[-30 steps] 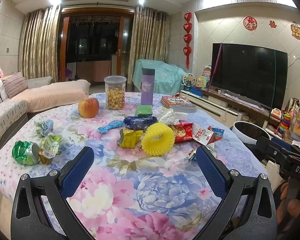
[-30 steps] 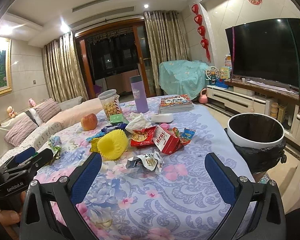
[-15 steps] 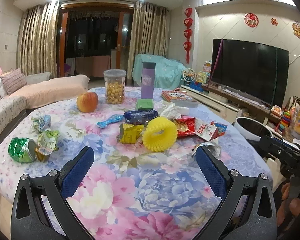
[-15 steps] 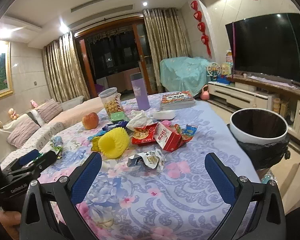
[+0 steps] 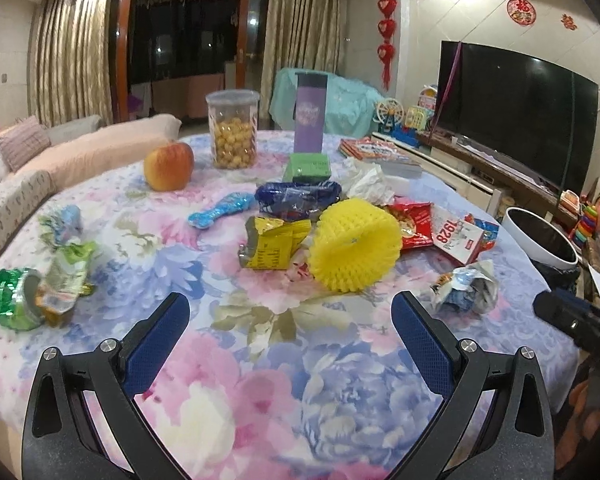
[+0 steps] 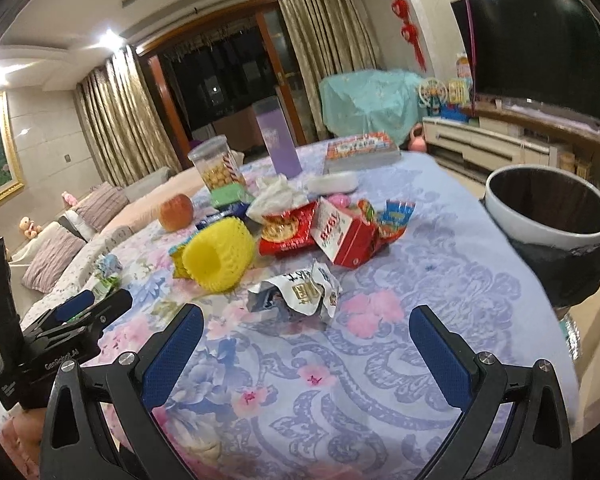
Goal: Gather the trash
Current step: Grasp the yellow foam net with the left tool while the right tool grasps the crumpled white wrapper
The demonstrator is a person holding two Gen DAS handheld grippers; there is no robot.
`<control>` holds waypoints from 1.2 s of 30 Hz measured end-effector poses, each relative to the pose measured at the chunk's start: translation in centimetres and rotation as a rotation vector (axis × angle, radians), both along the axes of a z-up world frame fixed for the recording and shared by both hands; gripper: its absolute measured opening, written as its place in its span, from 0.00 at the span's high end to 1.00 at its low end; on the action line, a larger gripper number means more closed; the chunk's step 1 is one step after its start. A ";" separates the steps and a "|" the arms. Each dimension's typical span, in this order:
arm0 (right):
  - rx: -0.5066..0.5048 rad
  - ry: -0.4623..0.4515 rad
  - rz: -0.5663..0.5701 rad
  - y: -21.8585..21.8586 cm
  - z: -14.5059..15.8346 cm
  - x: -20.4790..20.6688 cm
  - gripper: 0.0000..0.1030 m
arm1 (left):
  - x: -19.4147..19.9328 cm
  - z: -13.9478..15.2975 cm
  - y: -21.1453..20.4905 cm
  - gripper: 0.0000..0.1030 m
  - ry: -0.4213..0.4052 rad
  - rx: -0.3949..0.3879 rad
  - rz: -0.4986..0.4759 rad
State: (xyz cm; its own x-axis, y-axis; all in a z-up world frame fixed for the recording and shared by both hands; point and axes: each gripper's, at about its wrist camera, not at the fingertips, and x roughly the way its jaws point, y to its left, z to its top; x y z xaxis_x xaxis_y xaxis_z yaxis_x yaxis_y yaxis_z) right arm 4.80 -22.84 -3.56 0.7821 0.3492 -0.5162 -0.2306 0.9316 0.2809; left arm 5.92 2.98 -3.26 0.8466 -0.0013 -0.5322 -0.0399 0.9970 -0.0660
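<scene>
Left wrist view showed the left gripper (image 5: 290, 320) held above the near part of a table with a flowered cloth (image 5: 260, 392), its blue-padded jaws spread wide and holding nothing. Ahead of it, near the middle of the table, lay a yellow foam net (image 5: 354, 246), with a yellow wrapper (image 5: 272, 242) touching its left side and a dark blue wrapper (image 5: 298, 198) just behind. A red snack bag (image 5: 414, 224) and a red-and-white carton (image 5: 458, 234) lay to the right of the net, and a crumpled silver wrapper (image 5: 464, 288) sat nearer the right edge. On the far left lay a crushed green can (image 5: 10, 300) beside a green wrapper (image 5: 66, 276). An apple (image 5: 168, 166), a jar of snacks (image 5: 232, 134) and a purple bottle (image 5: 310, 118) stood further back. The right wrist view showed the right gripper (image 6: 306, 330) likewise spread apart and empty, with the same silver wrapper (image 6: 296, 294) lying just beyond its fingertips and roughly centred between them. A white bin with a black liner (image 6: 548, 216) stood beside the table's right edge, apart from the trash.
</scene>
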 end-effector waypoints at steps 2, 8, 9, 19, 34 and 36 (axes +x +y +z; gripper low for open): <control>-0.011 0.027 0.001 0.2 -0.7 1.0 0.01 | 1.2 -0.2 -0.2 0.02 0.014 -0.002 -0.009; -0.007 0.103 0.018 0.7 -2.3 3.9 0.11 | 5.2 -0.8 -1.0 0.10 0.058 0.030 -0.032; -0.006 0.114 0.016 0.7 -2.5 4.4 0.12 | 5.8 -1.0 -1.2 0.14 0.069 0.037 -0.031; -0.005 0.179 0.034 0.6 -3.8 7.1 0.63 | 9.4 -2.7 -2.6 0.88 0.164 0.041 -0.099; 0.011 0.154 0.006 -2.2 -2.7 5.2 0.90 | 5.7 -1.3 -5.5 0.89 0.124 -0.016 -0.205; 0.014 0.149 -0.005 -2.9 -2.5 4.9 0.90 | 5.3 -0.8 -6.1 0.89 0.115 -0.023 -0.224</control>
